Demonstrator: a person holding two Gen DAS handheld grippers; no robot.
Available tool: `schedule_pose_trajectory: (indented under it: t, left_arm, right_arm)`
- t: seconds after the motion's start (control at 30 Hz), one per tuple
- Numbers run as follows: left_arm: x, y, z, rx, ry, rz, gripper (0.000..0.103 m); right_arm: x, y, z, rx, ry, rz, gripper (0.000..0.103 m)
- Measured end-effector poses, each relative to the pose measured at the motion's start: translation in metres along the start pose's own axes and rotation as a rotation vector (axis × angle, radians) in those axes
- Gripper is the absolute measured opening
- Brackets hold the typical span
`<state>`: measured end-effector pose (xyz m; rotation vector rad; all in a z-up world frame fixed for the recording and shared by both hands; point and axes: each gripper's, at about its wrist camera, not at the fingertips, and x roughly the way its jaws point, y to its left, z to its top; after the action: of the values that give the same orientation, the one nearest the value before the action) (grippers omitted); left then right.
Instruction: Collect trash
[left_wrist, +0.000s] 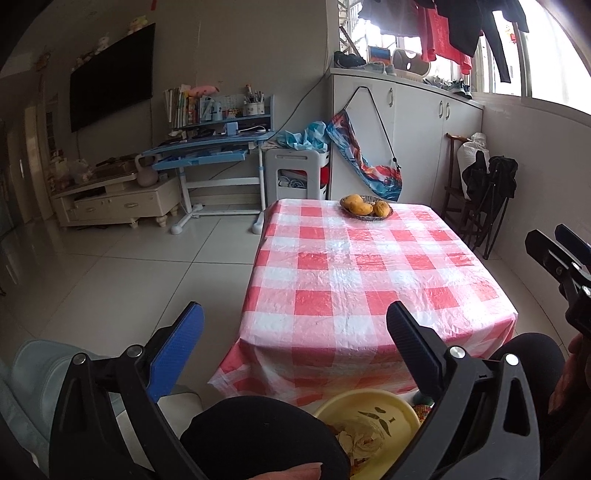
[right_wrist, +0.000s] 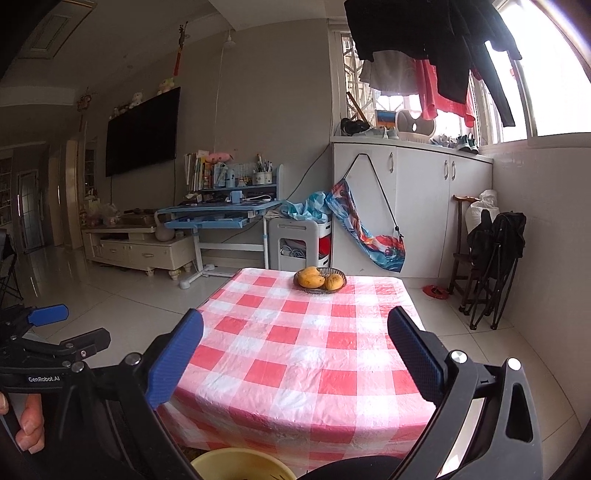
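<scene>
1. we hold the left tongs (left_wrist: 295, 332) apart and empty, raised over our knees in front of the bench (left_wrist: 369, 266); at the left edge of the right wrist view they show again, with nothing between the fingers.
2. below the left tongs, on the floor between our knees, sits one yellow bin (left_wrist: 369, 413); crumpled scraps (left_wrist: 360, 439) already lie inside it, pale paper by the look of it, though we cannot count the pieces.
3. further along, the bench under its one red-and-white checked cloth (left_wrist: 424, 295) carries a single dish of fruit (left_wrist: 365, 206) at the far end, with three yellow fruits that we can count, and no loose trash that we can see.
4. on the right, the right tongs (right_wrist: 295, 339) are also apart and empty, pointed over the near edge of the bench.
5. we judge the collecting nearly finished or finished: what trash we can see is in the bin and the cloth looks bare.
6. the next move, as we read it, calls for a look over the bench and floor for anything missed.
</scene>
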<state>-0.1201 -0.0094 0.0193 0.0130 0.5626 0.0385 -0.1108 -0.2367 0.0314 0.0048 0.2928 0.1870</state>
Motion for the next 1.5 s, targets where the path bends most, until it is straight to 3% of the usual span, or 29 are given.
schedule_pose_trajectory:
  t: [1.5]
  left_arm:
    - [0.0007, 0.0020, 0.0004, -0.015, -0.004, 0.009, 0.095]
  right_arm:
    - [0.0043, -0.0038, -0.0019, -0.001, 0.034, -0.008, 0.096]
